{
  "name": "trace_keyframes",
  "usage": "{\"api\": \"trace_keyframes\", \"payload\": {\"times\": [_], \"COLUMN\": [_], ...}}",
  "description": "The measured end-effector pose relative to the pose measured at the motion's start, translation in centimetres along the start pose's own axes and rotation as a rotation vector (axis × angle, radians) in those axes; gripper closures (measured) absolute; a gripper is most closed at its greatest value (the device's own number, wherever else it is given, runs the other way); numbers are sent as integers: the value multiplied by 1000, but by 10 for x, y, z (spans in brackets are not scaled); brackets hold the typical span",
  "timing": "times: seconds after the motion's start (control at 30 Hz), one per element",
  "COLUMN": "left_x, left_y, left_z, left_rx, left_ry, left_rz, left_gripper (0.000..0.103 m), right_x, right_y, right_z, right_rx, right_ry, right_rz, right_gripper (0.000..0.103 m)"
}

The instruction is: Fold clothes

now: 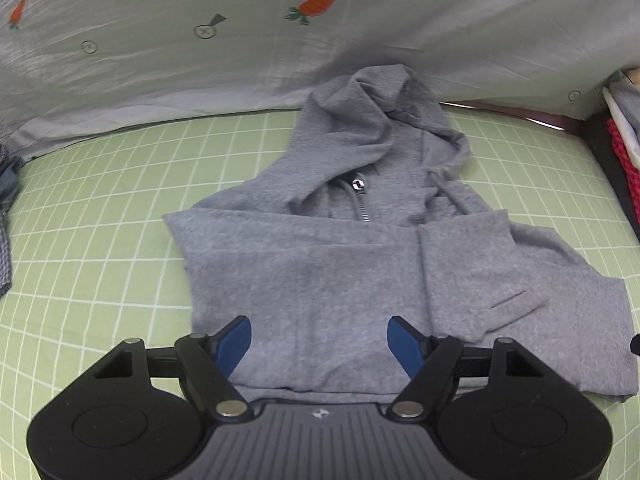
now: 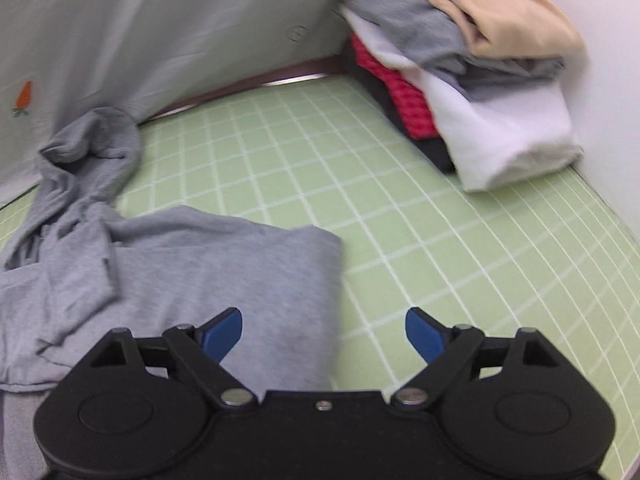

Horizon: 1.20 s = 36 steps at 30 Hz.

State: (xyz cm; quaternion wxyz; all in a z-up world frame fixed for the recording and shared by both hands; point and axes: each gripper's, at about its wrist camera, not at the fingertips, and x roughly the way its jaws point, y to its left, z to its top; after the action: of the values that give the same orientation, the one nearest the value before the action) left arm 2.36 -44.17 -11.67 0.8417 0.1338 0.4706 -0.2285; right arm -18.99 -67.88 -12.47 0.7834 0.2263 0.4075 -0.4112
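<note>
A grey zip hoodie (image 1: pixel 340 264) lies front up on the green grid mat (image 1: pixel 100 208), hood toward the back, one sleeve folded across its chest. My left gripper (image 1: pixel 320 342) is open and empty, hovering over the hoodie's lower hem. In the right wrist view the hoodie (image 2: pixel 192 276) fills the left half, its folded right edge near the middle. My right gripper (image 2: pixel 324 332) is open and empty, its left finger over the hoodie's edge and its right finger over bare mat (image 2: pixel 460 248).
A pile of folded clothes (image 2: pixel 472 92), tan, grey, white, red and black, sits at the back right corner by the white wall. A pale sheet with carrot prints (image 1: pixel 200 40) hangs behind the mat. A dark patterned garment (image 1: pixel 6 240) lies at the left edge.
</note>
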Motion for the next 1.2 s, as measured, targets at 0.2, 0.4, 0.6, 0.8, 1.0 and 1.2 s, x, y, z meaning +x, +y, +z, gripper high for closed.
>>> {"api": "trace_keyframes", "payload": {"times": [0.2,0.4,0.6,0.8,1.0,1.2], "left_x": [32,49,48,21,-29,-71], "left_y": [-30,-46,-56,-50,-37,-14], "left_z": [12,18,17,20,30,38], "left_rx": [38,53,106,96,44,-57], "left_ry": [55,83,58,-16,-138,-254], "left_rz": [-84,-133,-179,-203,-259,-277], "left_gripper": [46,63,100,101,101,101], "right_x": [19,34,38,33,31,29], "right_y": [-29,-23,-17,-18,-12,8], "right_z": [0,10,10,7,0,0], "right_rx": [96,79,55,61,32,-52], "right_ry": [26,31,40,28,31,22], "right_rz": [-64,-85,-81,-81,-79,-72], "right_gripper": [14,14,14,14,14,14]}}
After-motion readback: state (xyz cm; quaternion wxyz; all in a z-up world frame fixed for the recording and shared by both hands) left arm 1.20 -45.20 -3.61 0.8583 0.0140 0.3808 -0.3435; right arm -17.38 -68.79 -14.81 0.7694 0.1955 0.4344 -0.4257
